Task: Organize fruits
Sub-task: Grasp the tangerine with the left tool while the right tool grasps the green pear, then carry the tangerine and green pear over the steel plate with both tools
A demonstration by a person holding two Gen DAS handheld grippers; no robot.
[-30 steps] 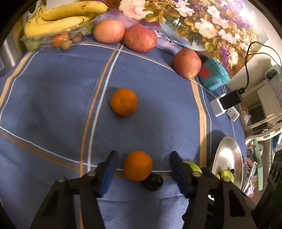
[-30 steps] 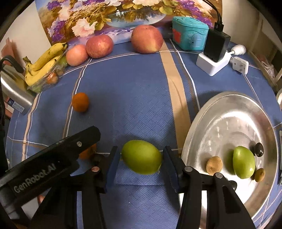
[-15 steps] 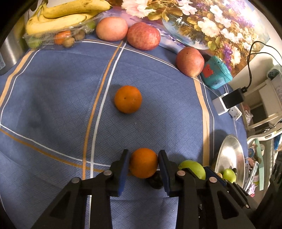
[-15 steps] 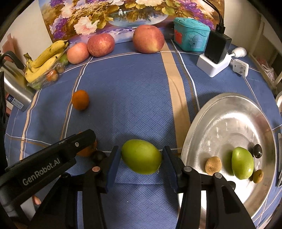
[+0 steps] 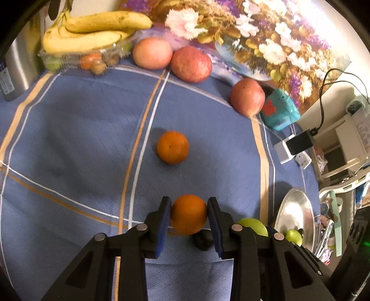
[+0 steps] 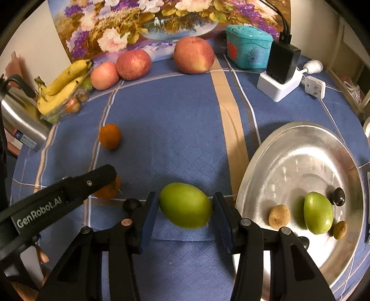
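Note:
My left gripper (image 5: 188, 215) is shut on an orange (image 5: 188, 214), its blue pads pressed on both sides, low over the blue tablecloth. A small dark fruit (image 5: 203, 239) lies just beneath it. A second orange (image 5: 172, 147) sits further out on the cloth, also in the right wrist view (image 6: 110, 136). My right gripper (image 6: 185, 208) is shut on a green fruit (image 6: 185, 205), held left of the silver plate (image 6: 289, 148). The plate holds another green fruit (image 6: 318, 214), two brown kiwis and a dark fruit. The left gripper's arm (image 6: 57, 196) covers most of the held orange (image 6: 108, 191).
Three red apples (image 6: 193, 55) stand along the back by a flower painting (image 6: 161, 20). Bananas on a clear tray (image 5: 92, 30) sit at the back left beside a steel kettle (image 6: 20, 115). A teal box (image 6: 248, 47), charger (image 6: 281, 76) and plug lie back right.
My left gripper closed from wide open onto the near orange and now grips it. My right gripper kept holding the green fruit, almost still beside the plate.

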